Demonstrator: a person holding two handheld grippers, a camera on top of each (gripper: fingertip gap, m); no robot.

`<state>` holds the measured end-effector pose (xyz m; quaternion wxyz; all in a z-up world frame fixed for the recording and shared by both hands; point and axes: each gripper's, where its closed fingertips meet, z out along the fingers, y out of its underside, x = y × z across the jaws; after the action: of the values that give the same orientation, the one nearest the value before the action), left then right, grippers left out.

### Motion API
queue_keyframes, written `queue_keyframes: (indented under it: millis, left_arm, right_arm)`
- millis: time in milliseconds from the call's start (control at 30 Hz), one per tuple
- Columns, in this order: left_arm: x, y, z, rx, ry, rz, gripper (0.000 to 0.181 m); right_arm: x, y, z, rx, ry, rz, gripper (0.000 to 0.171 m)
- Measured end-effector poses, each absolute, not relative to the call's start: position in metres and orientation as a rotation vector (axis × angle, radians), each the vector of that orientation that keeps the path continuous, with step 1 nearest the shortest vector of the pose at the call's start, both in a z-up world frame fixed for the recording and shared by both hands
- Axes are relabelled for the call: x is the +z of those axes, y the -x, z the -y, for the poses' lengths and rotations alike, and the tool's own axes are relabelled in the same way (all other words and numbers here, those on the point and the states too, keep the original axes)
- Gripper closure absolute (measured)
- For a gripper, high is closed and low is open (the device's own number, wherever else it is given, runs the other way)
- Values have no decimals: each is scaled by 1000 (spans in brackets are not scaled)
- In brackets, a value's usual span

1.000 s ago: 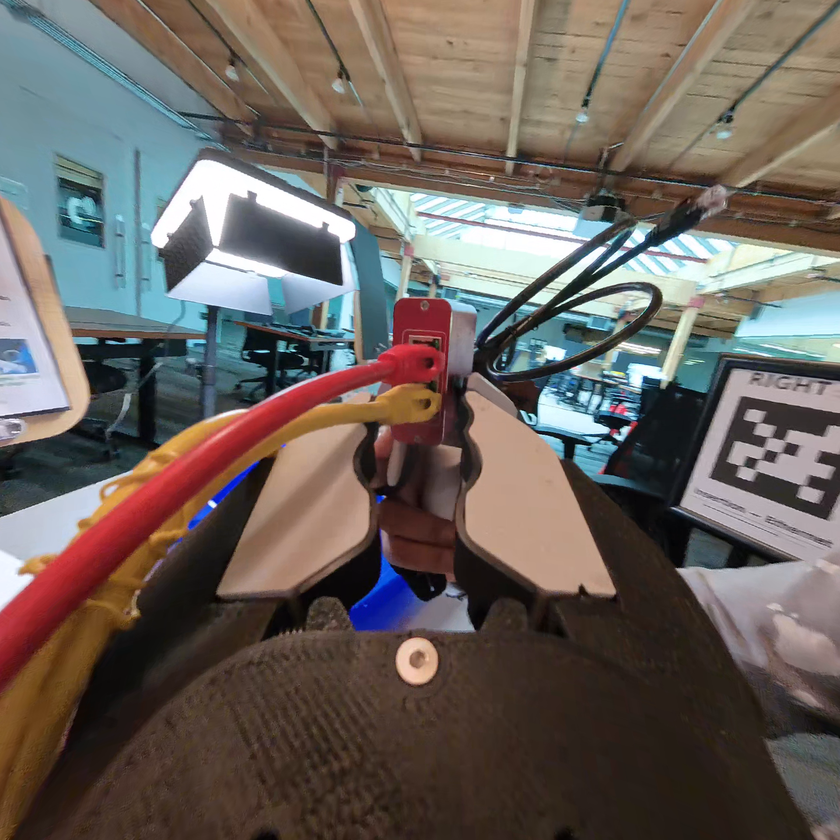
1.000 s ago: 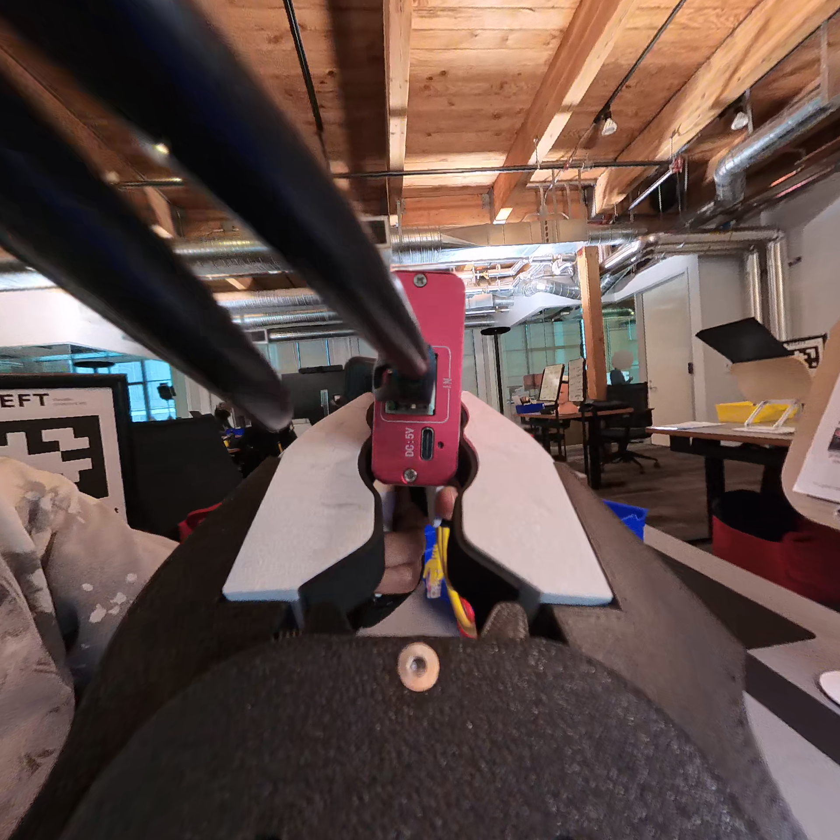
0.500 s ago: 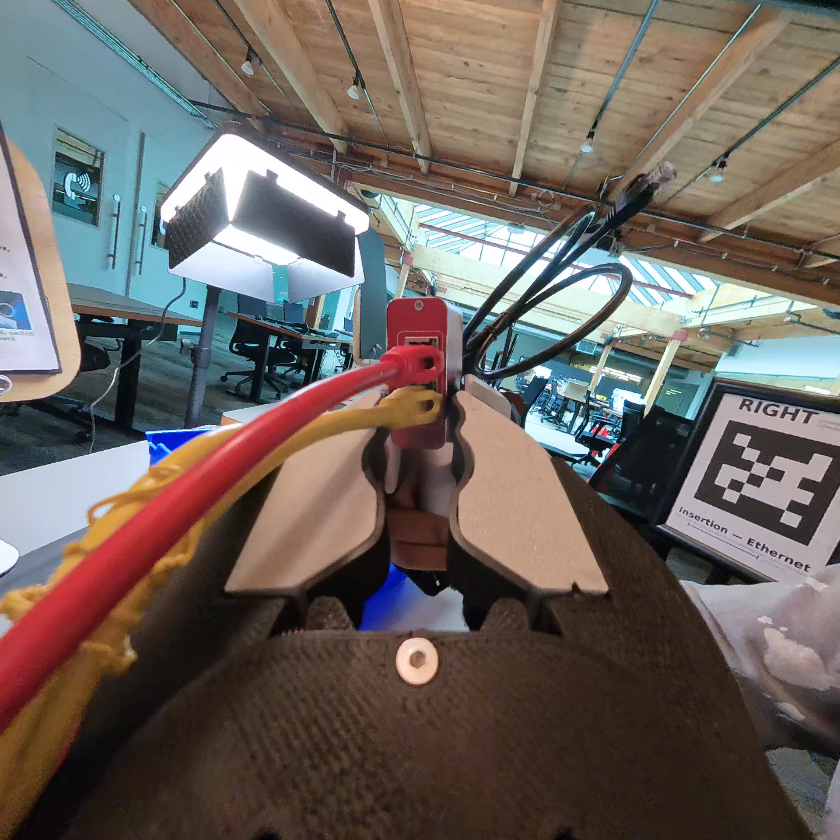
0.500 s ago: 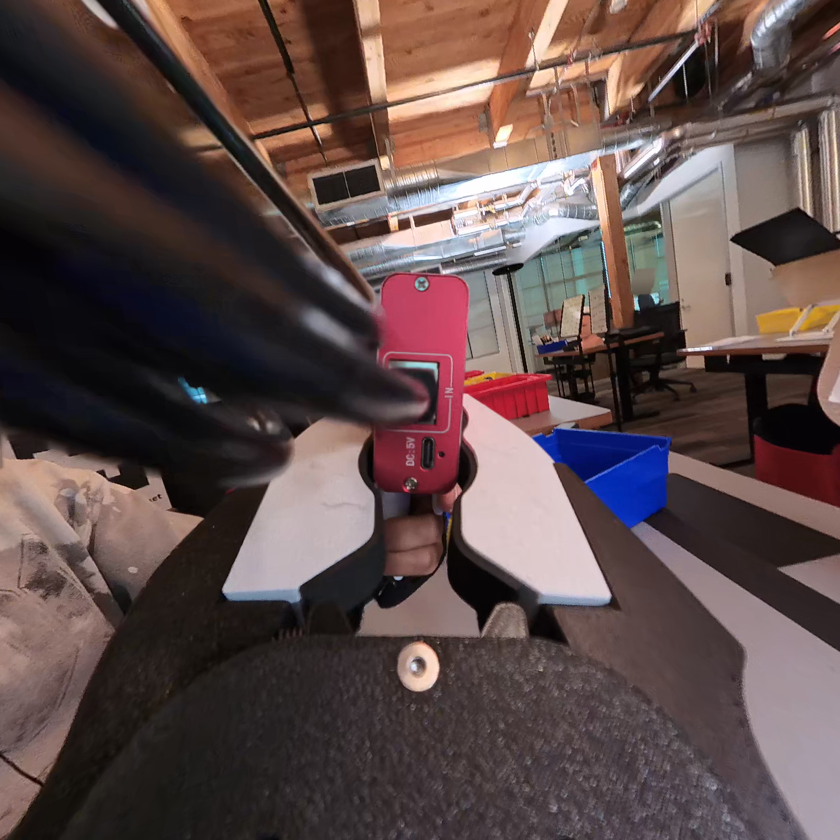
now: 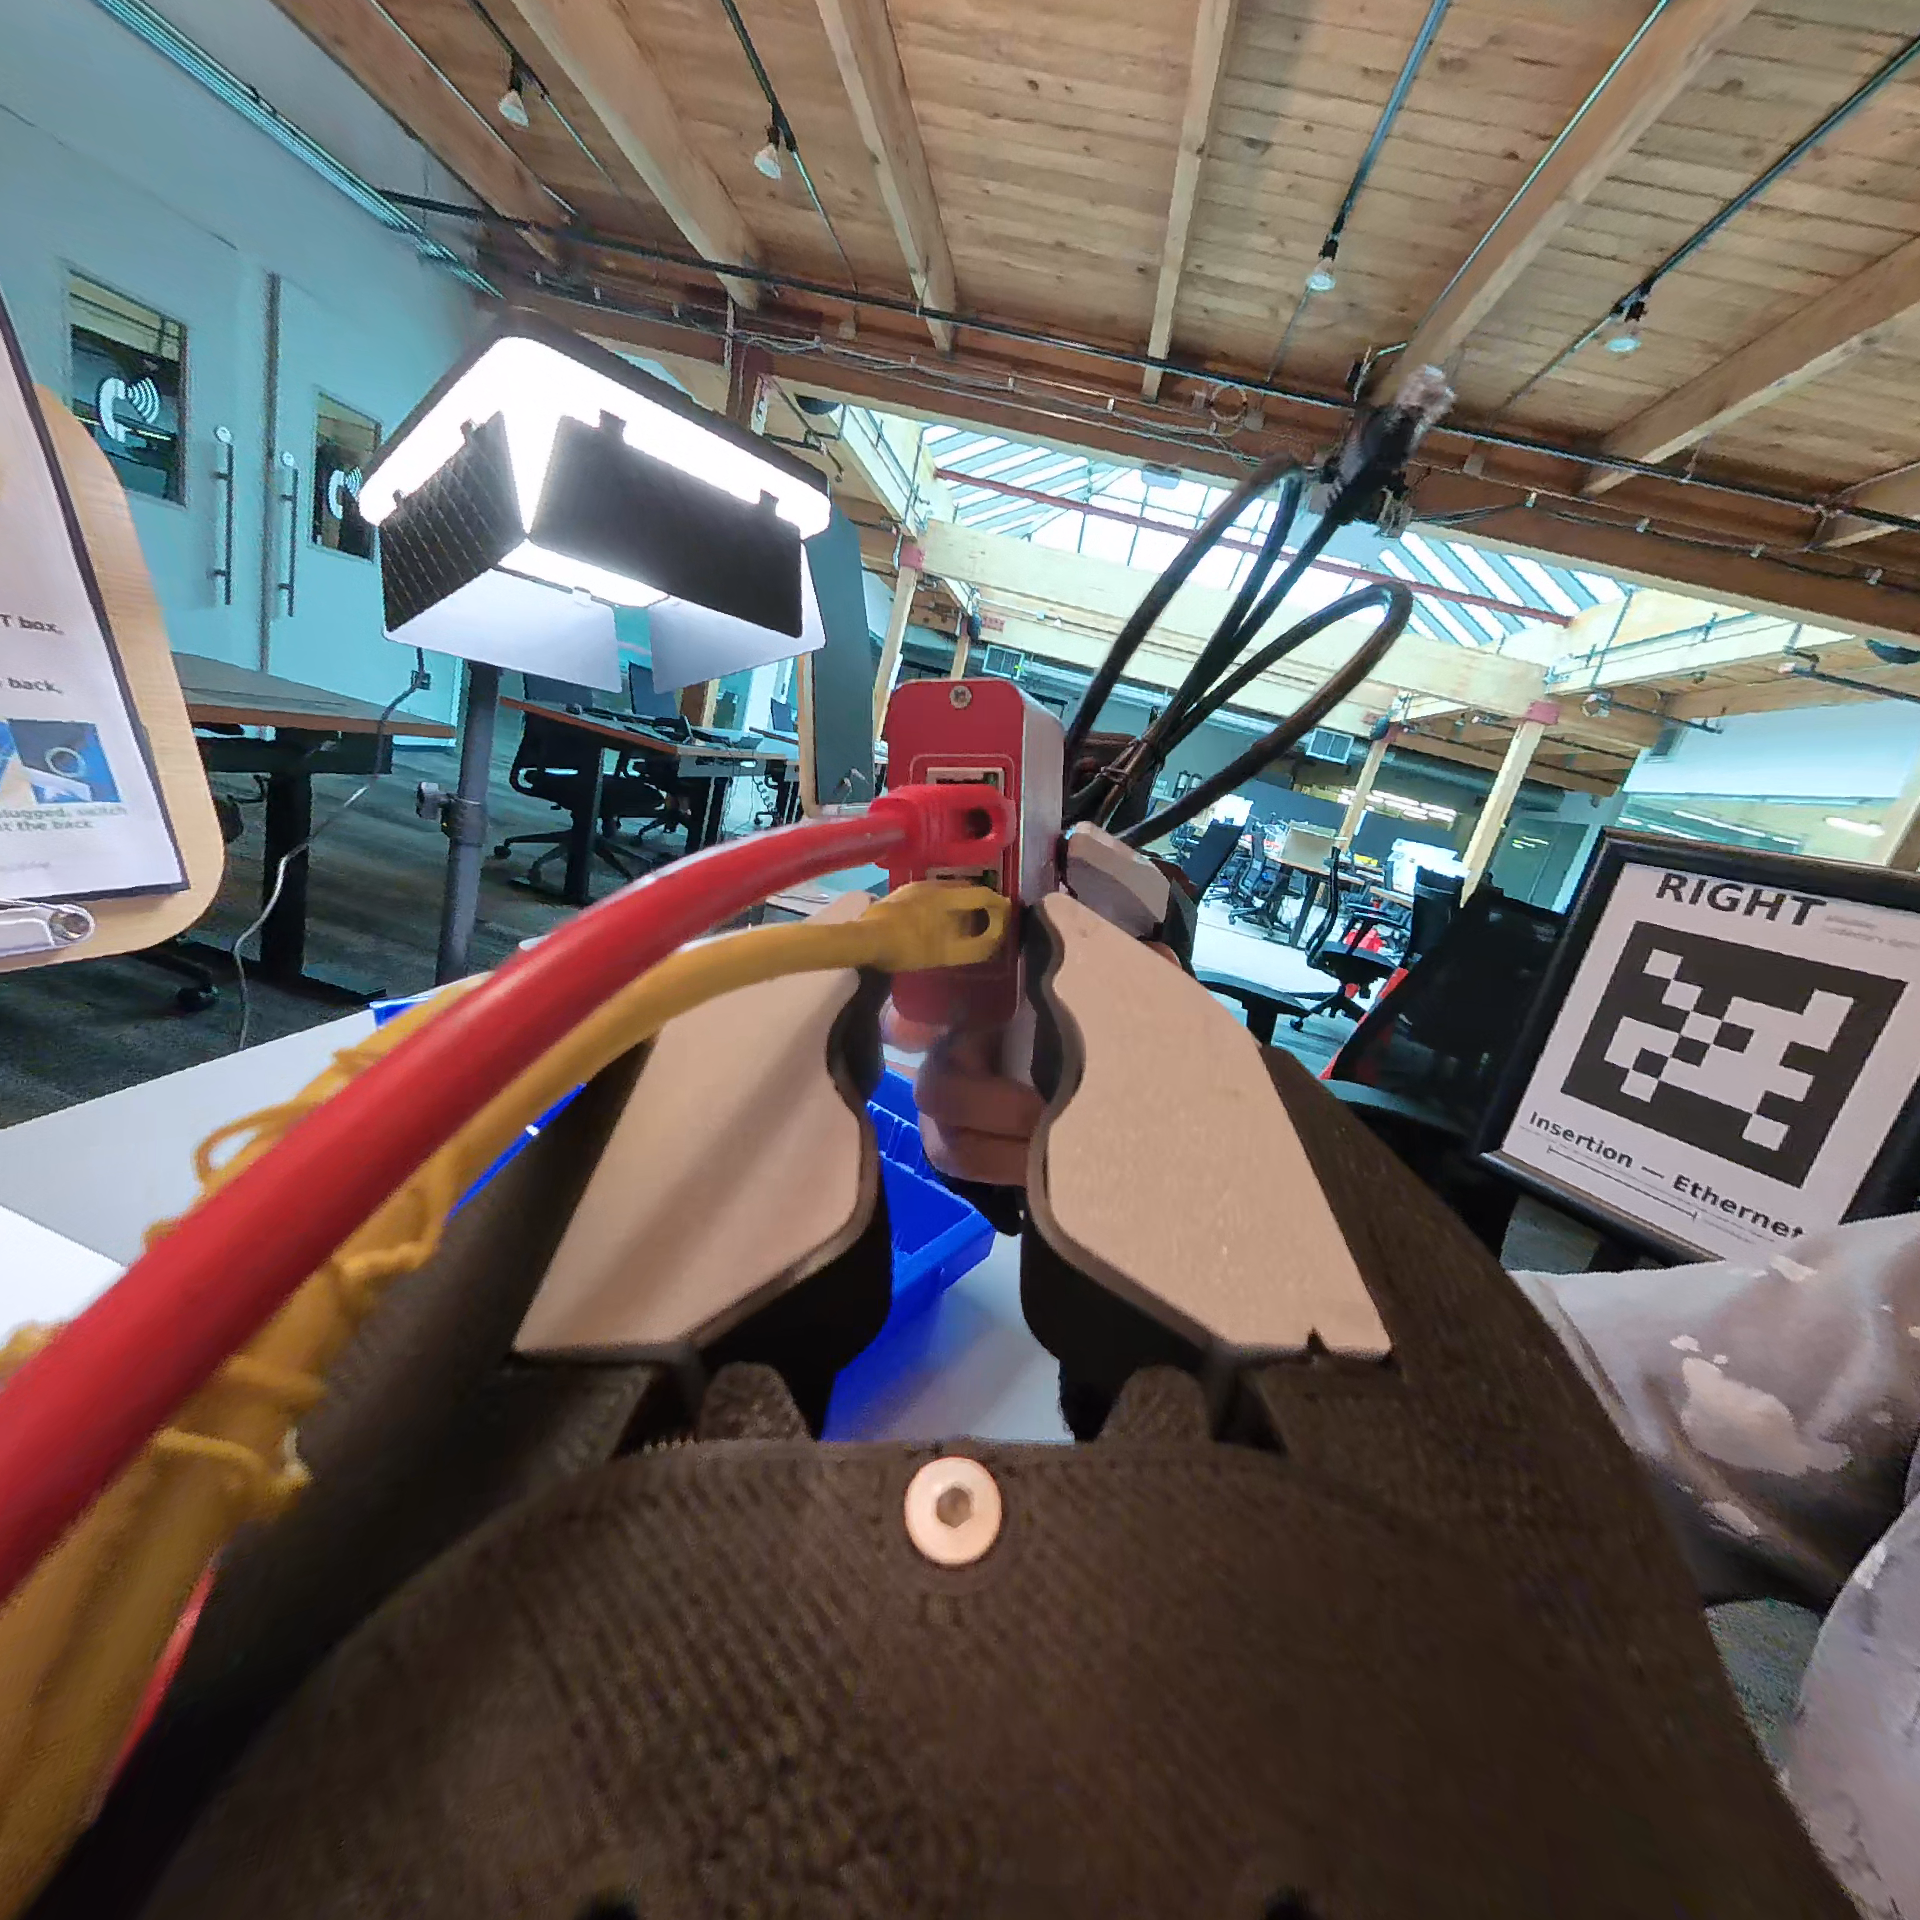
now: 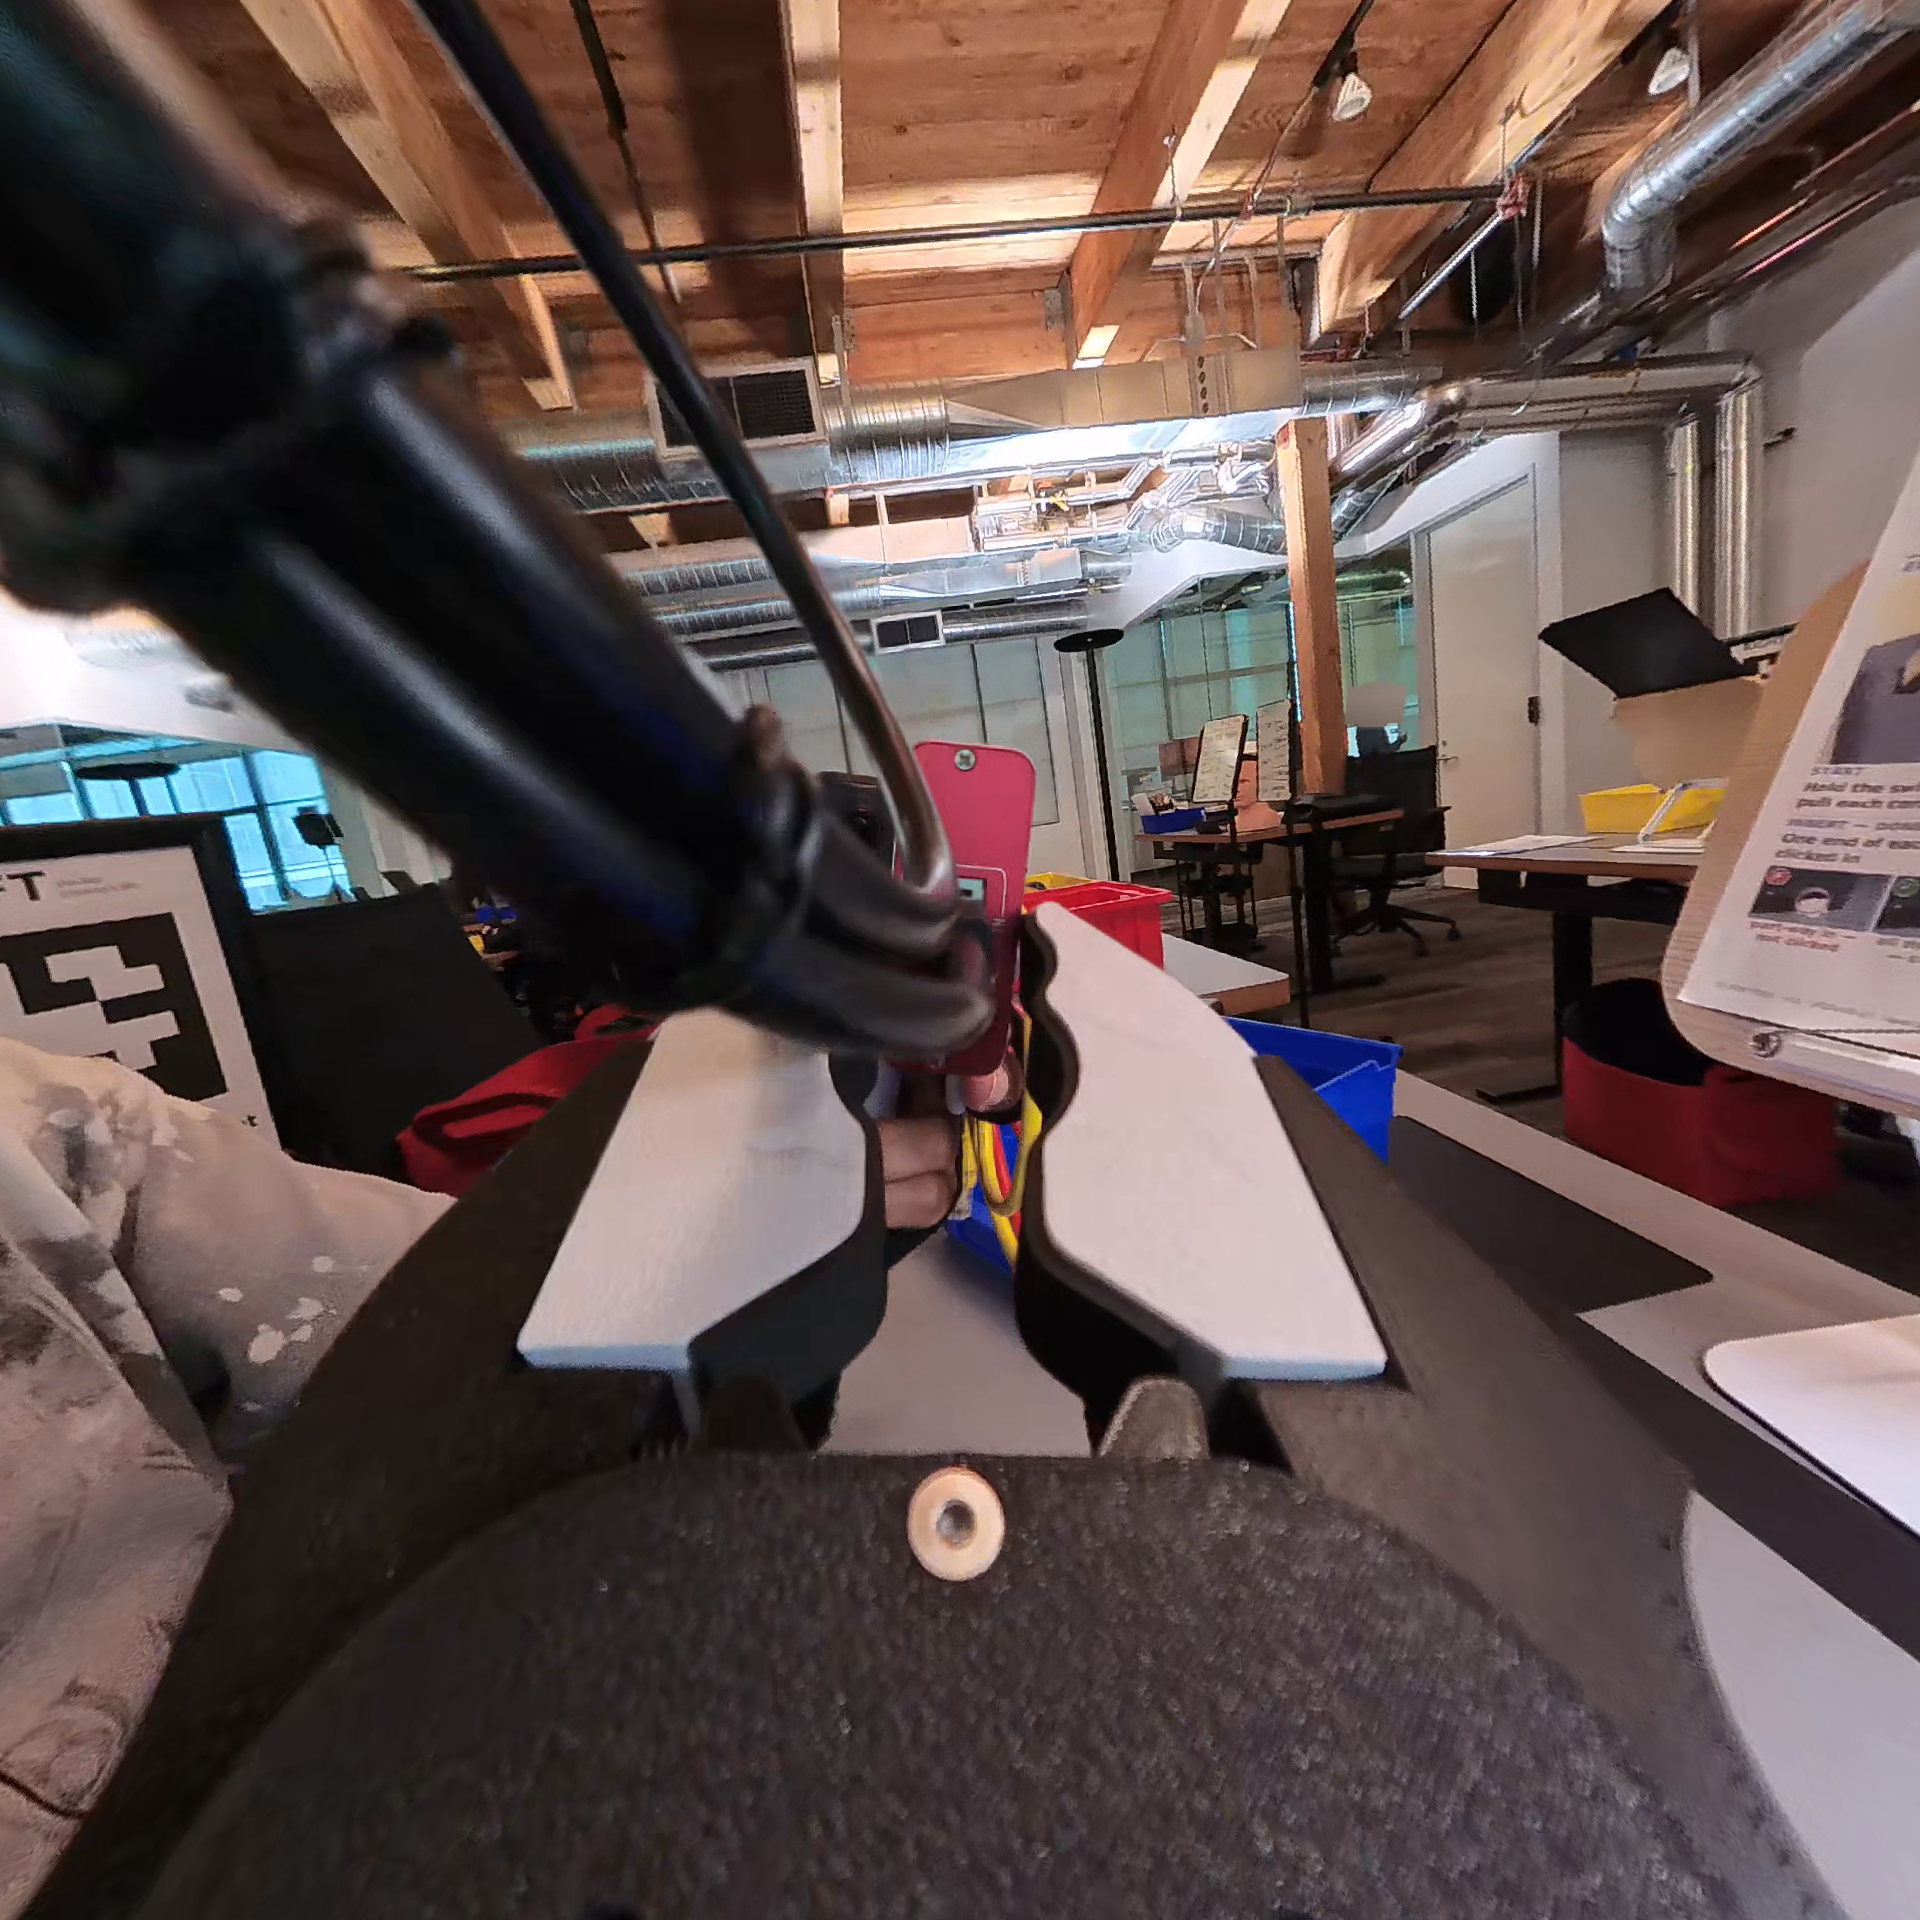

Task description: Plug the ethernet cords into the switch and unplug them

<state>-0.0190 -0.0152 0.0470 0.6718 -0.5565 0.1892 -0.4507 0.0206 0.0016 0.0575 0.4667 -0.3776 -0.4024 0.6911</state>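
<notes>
The change is on the side of the switch (image 6: pixel 982 821) that the right view sees. One second ago a black plug sat in the port there. Half a second ago the port looked bare and the black cord (image 6: pixel 468 623) was blurred in front of it. Now the tied bundle lies across the port from 10 o'clock, so I cannot tell if a plug is inside. In the left view its free plug (image 5: pixel 1392 436) hangs in the air at 1 o'clock. I judge that the black cord is being unplugged or moved to another port.

On the other face nothing changed. The red cord (image 5: pixel 520 1039) and the yellow cord (image 5: pixel 727 977) are still seated, with one empty port above them. They remain to be pulled.

The switch (image 5: pixel 956 992) is in the air above the bench (image 5: pixel 156 1174) and the blue bin (image 5: pixel 914 1226). The left claw (image 5: pixel 951 1018) is nearly closed and grips its lower end. The right claw (image 6: pixel 951 1029) stands with the same narrow gap around the switch, but the bundle hides one finger, so its grip I cannot confirm.

For writing, I can make out no brand. The switch has small print near its ports. Two boards (image 5: pixel 1725 1049) (image 6: pixel 94 966) show a black-and-white square code with printed words. Two clipboards (image 5: pixel 94 727) (image 6: pixel 1818 831) hold instruction sheets with small photos.
</notes>
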Motion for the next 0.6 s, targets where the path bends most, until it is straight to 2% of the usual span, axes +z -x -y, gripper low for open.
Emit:
queue_keyframes:
  millis: [600]
  left_arm:
    - [51, 23, 19, -970, 1259, -462, 157]
  right_arm:
    - [59, -31, -1, 1569, 944, 1086, 156]
